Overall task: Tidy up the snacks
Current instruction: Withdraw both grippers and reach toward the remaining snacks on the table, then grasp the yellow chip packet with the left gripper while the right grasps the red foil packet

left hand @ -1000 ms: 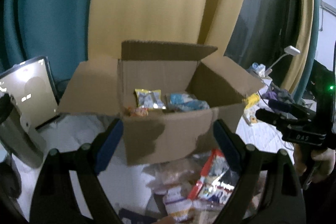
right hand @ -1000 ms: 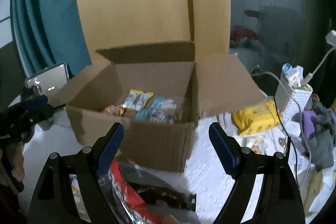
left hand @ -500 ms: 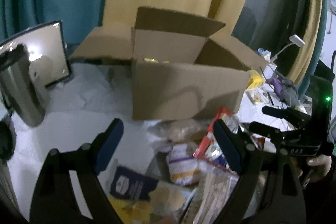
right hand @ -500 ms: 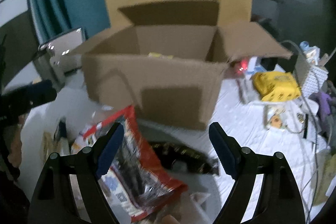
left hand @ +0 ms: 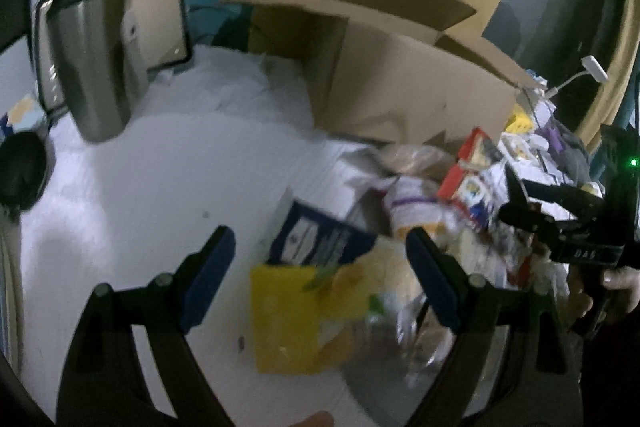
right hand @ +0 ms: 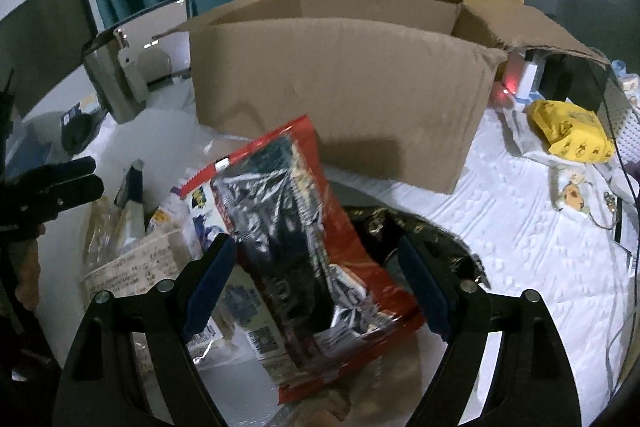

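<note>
- Left gripper (left hand: 320, 279): fingers (left hand: 208, 279) spread wide, blue pads well apart; nothing gripped; a yellow packet (left hand: 288, 319) and a dark blue packet (left hand: 320, 239) lie on the surface in the gap between them, untouched by either pad.
- Right gripper (right hand: 316, 279): fingers (right hand: 210, 281) likewise wide apart; a red-edged snack bag (right hand: 296, 227) with a dark, shiny middle lies in the gap; whether the left pad touches the bag's edge cannot be told; the right pad stands clear of it.
- Snack pile: loose packets heaped on the white cloth (left hand: 168, 179) in front of the box; a white printed packet (right hand: 132, 267) lies left of the red bag, a black foil packet (right hand: 420, 231) right of it, partly under it; the left-wrist view is blurred, and packet labels cannot be read.
- Cardboard box (right hand: 340, 99): upright behind the pile, flaps open; its contents are hidden by the near wall in both views.
- Surroundings: a steel cup (left hand: 96, 67) and a mirror (left hand: 160, 15) to the left of the box; a yellow pack (right hand: 568, 131) to the right of it, well apart from the pile; teal and yellow curtains behind.
- Each gripper shows at the edge of the other's view, held by a hand (left hand: 620, 287).
</note>
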`<state>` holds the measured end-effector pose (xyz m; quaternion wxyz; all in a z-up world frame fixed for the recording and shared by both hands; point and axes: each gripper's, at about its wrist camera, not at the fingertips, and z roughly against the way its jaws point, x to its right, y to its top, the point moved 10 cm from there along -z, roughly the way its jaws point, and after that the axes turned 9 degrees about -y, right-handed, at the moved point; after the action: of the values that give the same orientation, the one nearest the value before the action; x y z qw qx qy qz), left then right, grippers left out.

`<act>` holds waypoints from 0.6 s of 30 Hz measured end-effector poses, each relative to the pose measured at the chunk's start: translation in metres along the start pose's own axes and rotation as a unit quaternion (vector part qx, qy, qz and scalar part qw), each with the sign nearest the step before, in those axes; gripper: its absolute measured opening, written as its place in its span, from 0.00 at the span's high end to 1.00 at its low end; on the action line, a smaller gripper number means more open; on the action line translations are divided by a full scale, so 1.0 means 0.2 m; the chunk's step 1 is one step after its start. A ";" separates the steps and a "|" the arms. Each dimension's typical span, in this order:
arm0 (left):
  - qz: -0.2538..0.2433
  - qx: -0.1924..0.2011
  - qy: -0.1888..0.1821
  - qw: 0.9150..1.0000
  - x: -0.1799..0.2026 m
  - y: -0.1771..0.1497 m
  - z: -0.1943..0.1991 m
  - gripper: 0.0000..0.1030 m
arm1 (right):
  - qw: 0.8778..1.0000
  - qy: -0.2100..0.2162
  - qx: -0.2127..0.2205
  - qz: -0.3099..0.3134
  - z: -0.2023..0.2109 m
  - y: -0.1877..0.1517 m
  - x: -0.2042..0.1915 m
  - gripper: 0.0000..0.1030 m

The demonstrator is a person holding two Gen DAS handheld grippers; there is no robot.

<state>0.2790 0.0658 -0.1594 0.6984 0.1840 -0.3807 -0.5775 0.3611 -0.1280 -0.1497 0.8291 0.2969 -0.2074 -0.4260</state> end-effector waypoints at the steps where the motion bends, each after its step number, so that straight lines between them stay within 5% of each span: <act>1: 0.004 -0.002 0.000 1.000 -0.01 -0.02 0.00 0.14 | 1.000 -0.001 -0.002 0.003 0.00 -0.01 -0.01 0.17; 12: 0.027 0.005 -0.035 0.999 -0.01 -0.10 0.02 0.14 | 1.000 -0.011 -0.010 0.013 -0.01 -0.05 -0.05 0.18; 18: 0.009 -0.007 -0.040 0.999 0.04 -0.14 -0.03 0.07 | 1.000 -0.004 -0.006 0.009 0.02 -0.06 -0.04 0.41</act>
<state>0.2647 0.0497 -0.1797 0.6888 0.1522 -0.4059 -0.5811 0.3477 -0.1288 -0.1545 0.8340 0.2884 -0.2108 -0.4206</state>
